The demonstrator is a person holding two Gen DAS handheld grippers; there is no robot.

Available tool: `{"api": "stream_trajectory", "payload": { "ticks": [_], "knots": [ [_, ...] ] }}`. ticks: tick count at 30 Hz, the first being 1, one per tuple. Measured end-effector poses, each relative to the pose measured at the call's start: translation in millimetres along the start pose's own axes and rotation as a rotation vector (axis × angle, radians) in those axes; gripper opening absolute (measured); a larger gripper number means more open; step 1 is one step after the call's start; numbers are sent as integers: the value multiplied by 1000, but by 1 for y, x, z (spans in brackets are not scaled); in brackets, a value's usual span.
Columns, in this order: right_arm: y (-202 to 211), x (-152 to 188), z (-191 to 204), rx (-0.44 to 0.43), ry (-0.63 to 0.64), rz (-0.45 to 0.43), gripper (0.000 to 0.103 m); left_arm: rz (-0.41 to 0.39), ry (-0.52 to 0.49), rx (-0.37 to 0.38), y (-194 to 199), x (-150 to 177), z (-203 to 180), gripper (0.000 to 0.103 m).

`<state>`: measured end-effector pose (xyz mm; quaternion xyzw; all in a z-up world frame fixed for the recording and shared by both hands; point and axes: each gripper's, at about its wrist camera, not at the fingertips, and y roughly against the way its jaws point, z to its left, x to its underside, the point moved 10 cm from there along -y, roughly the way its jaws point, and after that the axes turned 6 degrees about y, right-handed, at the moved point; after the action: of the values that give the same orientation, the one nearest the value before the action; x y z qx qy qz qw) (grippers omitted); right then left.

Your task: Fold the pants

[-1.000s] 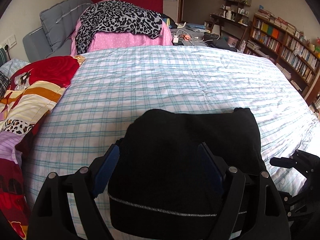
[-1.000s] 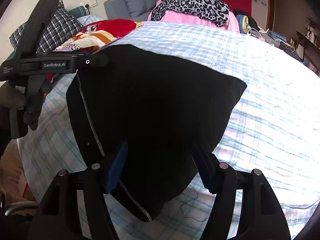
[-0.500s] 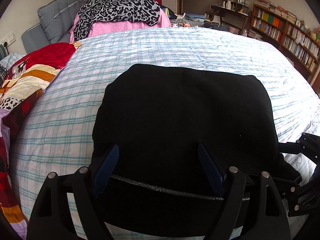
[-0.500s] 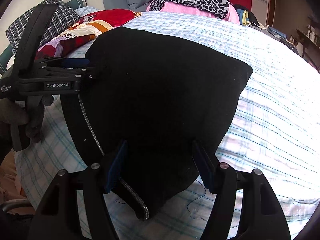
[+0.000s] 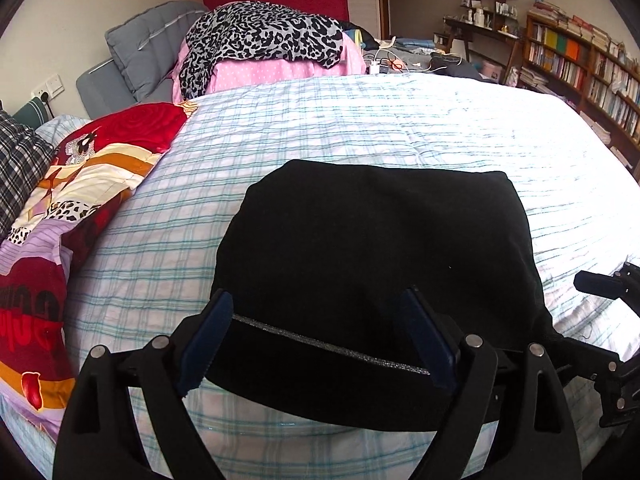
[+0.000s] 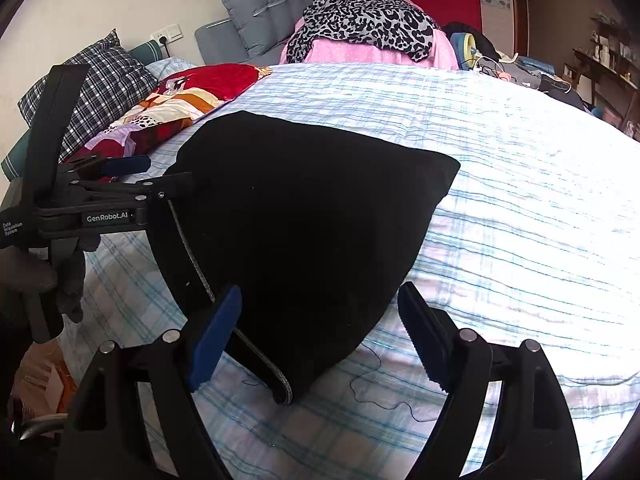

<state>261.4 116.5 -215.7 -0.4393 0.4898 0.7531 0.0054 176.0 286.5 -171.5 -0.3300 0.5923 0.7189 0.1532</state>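
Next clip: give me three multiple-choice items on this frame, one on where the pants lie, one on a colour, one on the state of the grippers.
1. The folded pants lie on: A) the checked bedspread B) the grey cushion C) the floor
2. The gripper pads are: A) red B) blue C) white
3. The left gripper and right gripper are: A) both clamped on cloth B) one shut C) both open

Answers: 1 A, the black cloth rests flat on the checks. 2 B, the pads show blue. 3 C, the jaws have just been opening and stand clear of the cloth.
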Motion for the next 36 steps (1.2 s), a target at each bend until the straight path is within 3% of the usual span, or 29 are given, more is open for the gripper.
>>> {"api": "stream_trajectory", "payload": {
  "ticks": [5, 12, 28, 36],
  "knots": [
    [4, 11, -15, 6, -60, 22, 82, -7, -51, -53, 5, 4, -14, 89],
    [4, 11, -22, 23, -89, 18, 87, -4, -83, -49, 0, 3, -21, 89],
    [-20, -6, -35, 29, -149, 45, 89, 7, -55, -95, -30, -17, 15, 90],
    [-33, -13, -44, 5, -212, 61, 89, 53, -29, -32, -52, -21, 26, 90]
  ]
}}
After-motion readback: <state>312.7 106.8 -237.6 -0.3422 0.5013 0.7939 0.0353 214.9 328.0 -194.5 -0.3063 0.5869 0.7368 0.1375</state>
